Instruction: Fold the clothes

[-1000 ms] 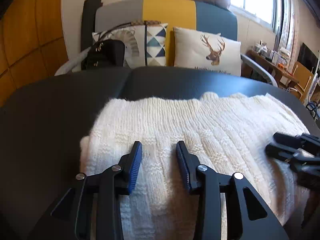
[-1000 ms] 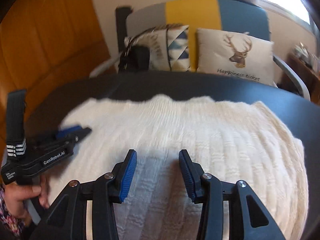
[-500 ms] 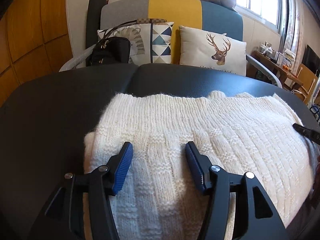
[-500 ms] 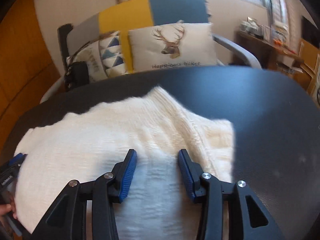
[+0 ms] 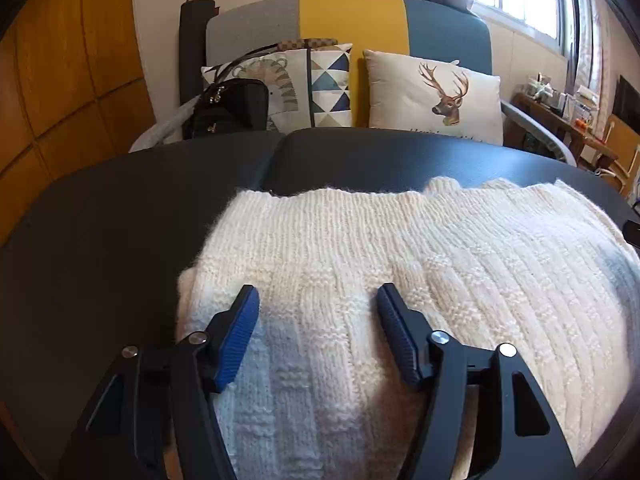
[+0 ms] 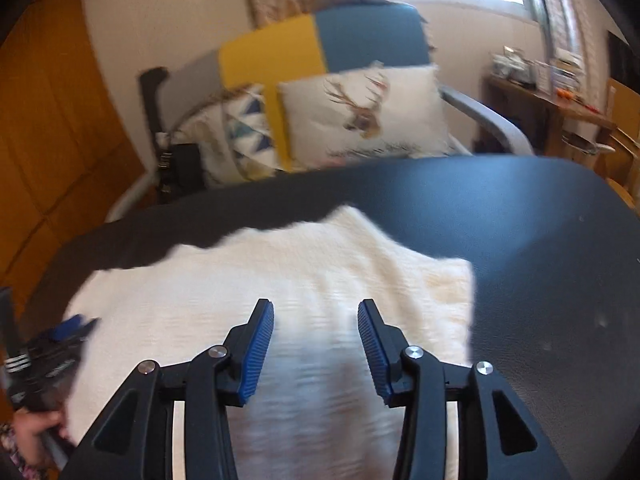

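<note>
A cream knitted sweater (image 5: 380, 264) lies folded flat on the black table (image 5: 120, 216). My left gripper (image 5: 316, 300) is open and empty, hovering over the sweater's left near part. My right gripper (image 6: 316, 312) is open and empty above the sweater (image 6: 280, 280) near its right end. The left gripper also shows at the left edge of the right wrist view (image 6: 60, 340), held by a hand. The right wrist view is blurred by motion.
Behind the table stands a grey, yellow and blue sofa (image 5: 352, 16) with a deer cushion (image 5: 436, 100), a patterned cushion (image 5: 316, 84) and a black bag (image 5: 232, 108). A wooden wall (image 5: 60, 80) is on the left, a cluttered side table (image 5: 568, 108) on the right.
The right gripper has swung away to the sweater's right end and almost left the left wrist view. The left gripper has opened wider and pulled back slightly.
</note>
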### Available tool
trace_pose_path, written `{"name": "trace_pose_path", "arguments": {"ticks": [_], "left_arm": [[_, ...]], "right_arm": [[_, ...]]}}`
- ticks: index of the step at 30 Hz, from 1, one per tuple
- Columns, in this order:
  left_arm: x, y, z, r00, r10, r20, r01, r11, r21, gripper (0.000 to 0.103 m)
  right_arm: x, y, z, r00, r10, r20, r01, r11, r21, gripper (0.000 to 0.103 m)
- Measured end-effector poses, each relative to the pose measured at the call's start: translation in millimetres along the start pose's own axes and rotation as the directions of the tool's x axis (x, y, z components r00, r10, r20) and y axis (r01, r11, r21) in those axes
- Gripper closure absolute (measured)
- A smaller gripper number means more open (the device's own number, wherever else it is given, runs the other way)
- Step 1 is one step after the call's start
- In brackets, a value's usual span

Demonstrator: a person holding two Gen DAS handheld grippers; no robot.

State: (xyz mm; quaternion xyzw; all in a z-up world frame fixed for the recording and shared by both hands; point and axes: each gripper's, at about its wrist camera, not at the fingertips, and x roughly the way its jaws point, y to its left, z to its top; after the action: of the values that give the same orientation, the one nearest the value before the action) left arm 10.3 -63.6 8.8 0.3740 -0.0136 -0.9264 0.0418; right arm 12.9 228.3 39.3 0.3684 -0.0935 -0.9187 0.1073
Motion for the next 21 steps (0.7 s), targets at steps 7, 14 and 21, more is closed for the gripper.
{"name": "trace_pose_path", "arguments": {"ticks": [7,14,21], "left_arm": [[0,3,1,1.000,-0.004,-0.003,0.004,1.000,-0.011,0.036],[0,3,3,1.000,-0.006,-0.005,0.006,1.000,-0.013,0.035],[-5,12,3,0.999,-0.050,-0.017,0.050,0.998,-0.029,0.035]], "right_arm": [[27,24,-31,0.997,-0.041,-0.067,0.033,0.992,-0.121,0.056],[29,28,-39,0.996,-0.076,-0.045,0.068,0.985,-0.155,0.054],[29,28,-40,0.995,-0.090,-0.036,0.083,0.983,-0.166,0.053]]}}
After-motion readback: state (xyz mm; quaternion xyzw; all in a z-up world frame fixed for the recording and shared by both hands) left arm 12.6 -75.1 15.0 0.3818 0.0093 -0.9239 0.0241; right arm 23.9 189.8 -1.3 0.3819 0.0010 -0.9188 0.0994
